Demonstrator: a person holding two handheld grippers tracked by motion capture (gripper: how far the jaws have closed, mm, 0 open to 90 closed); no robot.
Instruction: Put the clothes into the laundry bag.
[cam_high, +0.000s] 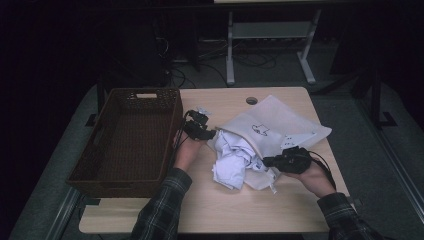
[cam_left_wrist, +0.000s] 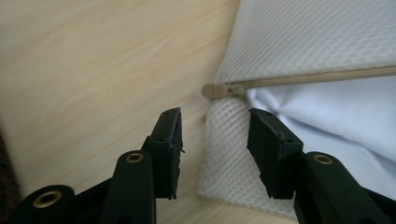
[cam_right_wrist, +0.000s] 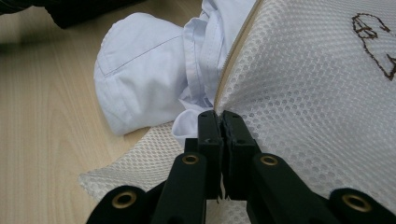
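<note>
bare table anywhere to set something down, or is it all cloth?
Bare: near edge of the table between the sleeves; far strip around the hole; inside the basket. Crowded: middle-right, where the mesh bag and shirt spread between both tongs.

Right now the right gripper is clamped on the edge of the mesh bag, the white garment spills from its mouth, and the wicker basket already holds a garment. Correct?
One point is wrong: the wicker basket holds nothing, as the high view shows. The rest stands: the right gripper is clamped on the mesh bag edge, and the white garment spills from its mouth.
</note>
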